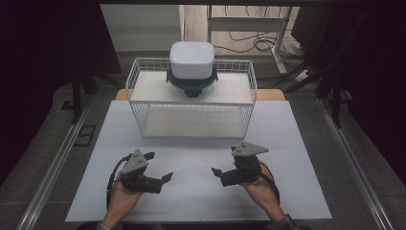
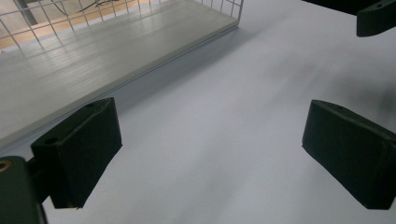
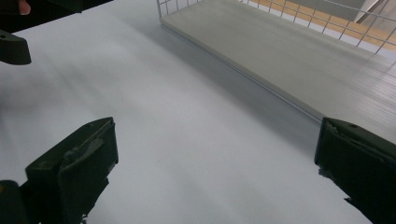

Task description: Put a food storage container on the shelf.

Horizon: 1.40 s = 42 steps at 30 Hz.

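A person holds two grippers low over the white table (image 1: 196, 191), near its front edge. The left gripper (image 1: 160, 178) is near the front left corner and the right gripper (image 1: 218, 175) is near the front right corner. Their tips point at each other. Both are wide open and hold nothing.

At the back edge of the table stands one wire rack (image 1: 191, 103) with two shelves. On the top shelf, in the middle, sits one clear box with a dark lid (image 1: 191, 86). One white tub (image 1: 192, 60) sits on top of it. The bottom shelf is bare.

The boxes are well apart from both grippers. I think the job is to reach up and take them from the rack.

To do it well, lift both grippers up and move them to the back, one on each side of the stack. Keep the jaws wide until they are beside the box. Do not bump the wire rim of the rack. Squeeze softly, so the white tub does not slide off.
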Tool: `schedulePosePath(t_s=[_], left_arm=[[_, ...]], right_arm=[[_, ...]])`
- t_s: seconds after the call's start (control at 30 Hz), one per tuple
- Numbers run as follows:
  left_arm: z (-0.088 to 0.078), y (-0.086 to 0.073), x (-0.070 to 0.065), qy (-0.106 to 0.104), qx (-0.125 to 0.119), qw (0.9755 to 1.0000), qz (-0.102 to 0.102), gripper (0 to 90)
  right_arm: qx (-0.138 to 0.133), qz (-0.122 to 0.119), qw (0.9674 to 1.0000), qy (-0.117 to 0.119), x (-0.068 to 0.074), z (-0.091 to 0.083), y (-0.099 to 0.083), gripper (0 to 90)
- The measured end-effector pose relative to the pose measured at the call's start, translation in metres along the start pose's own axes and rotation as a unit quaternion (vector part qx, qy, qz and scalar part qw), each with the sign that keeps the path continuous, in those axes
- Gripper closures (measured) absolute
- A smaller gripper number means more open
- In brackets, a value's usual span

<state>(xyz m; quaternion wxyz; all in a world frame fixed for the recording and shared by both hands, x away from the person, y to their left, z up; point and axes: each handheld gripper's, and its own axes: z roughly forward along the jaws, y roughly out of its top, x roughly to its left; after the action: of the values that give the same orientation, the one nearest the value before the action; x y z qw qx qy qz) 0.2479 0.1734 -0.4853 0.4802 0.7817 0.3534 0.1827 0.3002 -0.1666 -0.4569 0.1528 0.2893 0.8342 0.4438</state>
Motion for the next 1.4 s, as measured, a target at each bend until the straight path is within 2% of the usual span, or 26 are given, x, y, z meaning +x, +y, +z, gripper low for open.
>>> schedulePosePath(t_s=[0.77, 1.2, 1.4], left_arm=[[-0.021, -0.022, 0.004, 0.021, 0.008, 0.9996, -0.016, 4.5], [-0.028, -0.034, 0.003, 0.031, 0.017, 0.9992, -0.018, 4.5], [-0.032, -0.040, 0.004, 0.034, 0.018, 0.9989, -0.027, 4.4]], right_arm=[[0.007, 0.016, 0.9998, -0.012, -0.005, -0.018, -0.020, 0.4], [0.014, 0.024, 0.9993, -0.024, -0.008, -0.025, -0.034, 0.6], [0.018, 0.026, 0.9991, -0.028, -0.007, -0.028, -0.040, 0.6]])
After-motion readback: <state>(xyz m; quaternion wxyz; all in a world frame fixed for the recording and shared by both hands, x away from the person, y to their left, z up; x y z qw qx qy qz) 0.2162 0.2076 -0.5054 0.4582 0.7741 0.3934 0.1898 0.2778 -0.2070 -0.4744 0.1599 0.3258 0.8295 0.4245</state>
